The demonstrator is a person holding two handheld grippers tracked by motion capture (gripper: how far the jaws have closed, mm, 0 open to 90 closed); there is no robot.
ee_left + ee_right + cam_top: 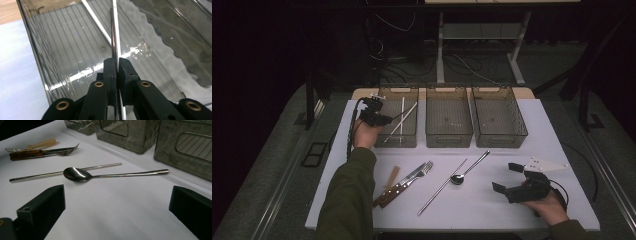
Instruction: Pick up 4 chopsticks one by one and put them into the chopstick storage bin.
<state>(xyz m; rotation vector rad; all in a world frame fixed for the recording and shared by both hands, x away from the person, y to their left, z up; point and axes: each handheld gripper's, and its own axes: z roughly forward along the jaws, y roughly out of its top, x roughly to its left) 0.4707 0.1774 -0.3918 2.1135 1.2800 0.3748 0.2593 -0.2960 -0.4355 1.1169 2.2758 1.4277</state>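
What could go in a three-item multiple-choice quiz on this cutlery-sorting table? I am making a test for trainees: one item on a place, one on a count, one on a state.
1. Where does the spoon lie?
A. in the middle bin
B. on the white table, before the bins
C. in the right claw

2. How many bins stand side by side?
A. two
B. three
C. five

3. The left claw is:
A. shut on a thin rod
B. wide open
C. holding a fork

Key: B, the spoon rests on the table; B, three bins show; A, its jaws pinch a thin rod over the left bin.
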